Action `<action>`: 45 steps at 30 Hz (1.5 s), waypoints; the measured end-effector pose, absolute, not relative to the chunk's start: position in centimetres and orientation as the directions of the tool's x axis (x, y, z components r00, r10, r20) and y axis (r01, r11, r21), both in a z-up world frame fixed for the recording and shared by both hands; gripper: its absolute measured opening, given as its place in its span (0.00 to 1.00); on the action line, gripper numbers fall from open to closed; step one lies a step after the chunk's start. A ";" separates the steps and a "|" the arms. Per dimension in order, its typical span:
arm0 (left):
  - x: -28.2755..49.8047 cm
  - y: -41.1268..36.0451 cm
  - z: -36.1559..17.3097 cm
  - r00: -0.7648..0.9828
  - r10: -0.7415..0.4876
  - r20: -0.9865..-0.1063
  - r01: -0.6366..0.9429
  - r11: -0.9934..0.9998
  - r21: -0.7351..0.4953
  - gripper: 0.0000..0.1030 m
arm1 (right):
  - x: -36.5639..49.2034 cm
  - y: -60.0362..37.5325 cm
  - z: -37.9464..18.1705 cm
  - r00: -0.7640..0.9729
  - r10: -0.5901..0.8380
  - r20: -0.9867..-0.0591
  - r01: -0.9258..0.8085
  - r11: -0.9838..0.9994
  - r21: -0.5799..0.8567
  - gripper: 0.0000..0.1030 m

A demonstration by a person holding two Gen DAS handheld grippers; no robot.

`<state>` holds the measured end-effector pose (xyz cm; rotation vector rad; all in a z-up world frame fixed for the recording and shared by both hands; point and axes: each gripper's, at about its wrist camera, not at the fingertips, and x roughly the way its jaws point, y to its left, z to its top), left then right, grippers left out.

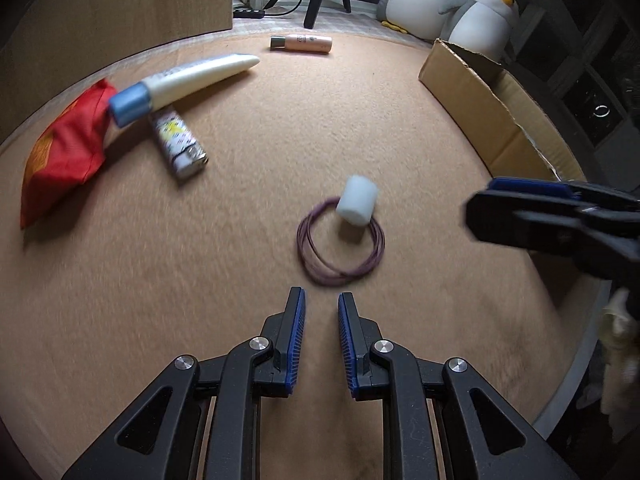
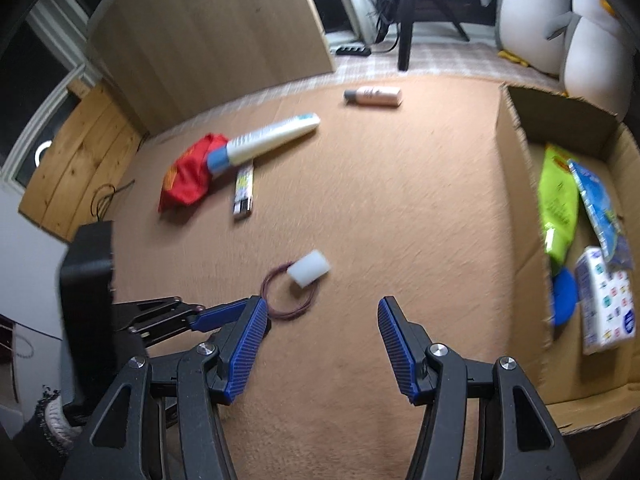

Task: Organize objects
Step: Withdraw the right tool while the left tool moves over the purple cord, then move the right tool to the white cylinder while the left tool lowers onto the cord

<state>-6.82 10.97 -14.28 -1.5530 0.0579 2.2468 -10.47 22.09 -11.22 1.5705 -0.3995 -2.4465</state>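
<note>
A white foam cylinder lies on the rim of a purple elastic loop on the tan felt table. My left gripper hovers just short of the loop, its jaws a narrow gap apart with nothing between them. My right gripper stands open and empty, to the right of the loop. At the far left lie a white tube with a blue cap, a red packet and a small patterned lighter. A pink bottle lies at the back.
An open cardboard box at the right holds a green packet, a blue packet, a tissue pack and a blue disc. Penguin plush toys and a tripod stand beyond the table.
</note>
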 end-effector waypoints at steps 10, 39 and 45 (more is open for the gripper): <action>-5.5 8.9 -14.1 -0.282 0.361 -0.889 -0.300 -0.913 -0.276 0.18 | -12.0 19.1 -13.9 -0.391 -0.262 -0.882 0.061 -0.964 0.259 0.52; -8.9 12.2 -13.2 -0.301 0.364 -0.881 -0.378 -0.894 -0.240 0.40 | -12.3 24.8 -14.8 -0.423 -0.142 -0.895 -0.128 -0.968 0.214 0.52; -9.8 13.9 -14.3 -0.306 0.328 -0.894 -0.410 -0.893 -0.187 0.52 | -12.2 24.0 -14.9 -0.417 -0.193 -0.888 -0.067 -0.968 0.242 0.52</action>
